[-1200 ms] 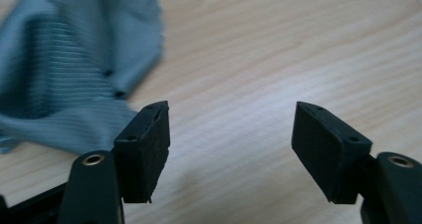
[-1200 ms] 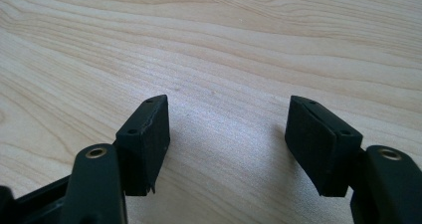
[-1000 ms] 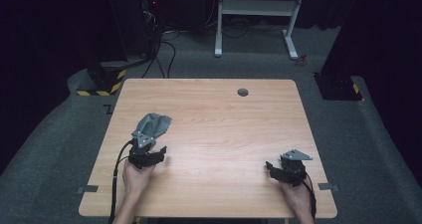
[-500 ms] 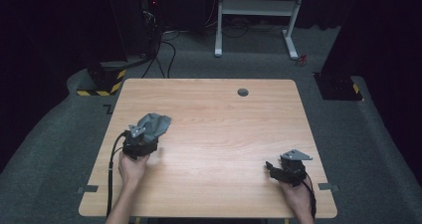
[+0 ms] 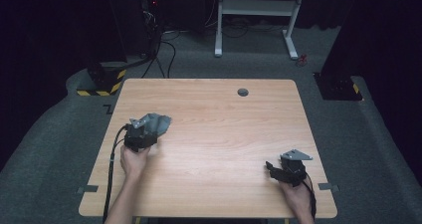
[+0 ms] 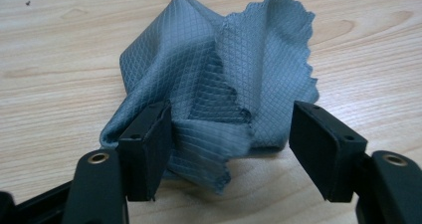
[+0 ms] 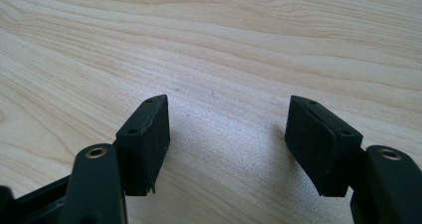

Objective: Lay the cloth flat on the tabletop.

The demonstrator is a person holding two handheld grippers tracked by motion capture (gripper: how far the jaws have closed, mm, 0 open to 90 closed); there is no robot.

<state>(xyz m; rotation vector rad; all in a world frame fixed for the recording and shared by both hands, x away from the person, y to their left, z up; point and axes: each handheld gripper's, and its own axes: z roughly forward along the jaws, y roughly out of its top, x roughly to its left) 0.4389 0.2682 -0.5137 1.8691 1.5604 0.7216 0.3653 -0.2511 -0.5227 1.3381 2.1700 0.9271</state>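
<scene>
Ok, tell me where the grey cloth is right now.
In the high view the grey cloth lies crumpled on the left half of the table, right ahead of the left gripper, whose open jaws straddle its near edge.

Your left gripper (image 5: 141, 134): black body, grey 3-cornered plate on top, black cable trailing off the near table edge. Right gripper (image 5: 287, 169): same build. Both w/ flat black rectangular pads (image 6: 145, 149), small screw holes, brass-coloured rivets. Forearms bare, no sleeves.
</scene>
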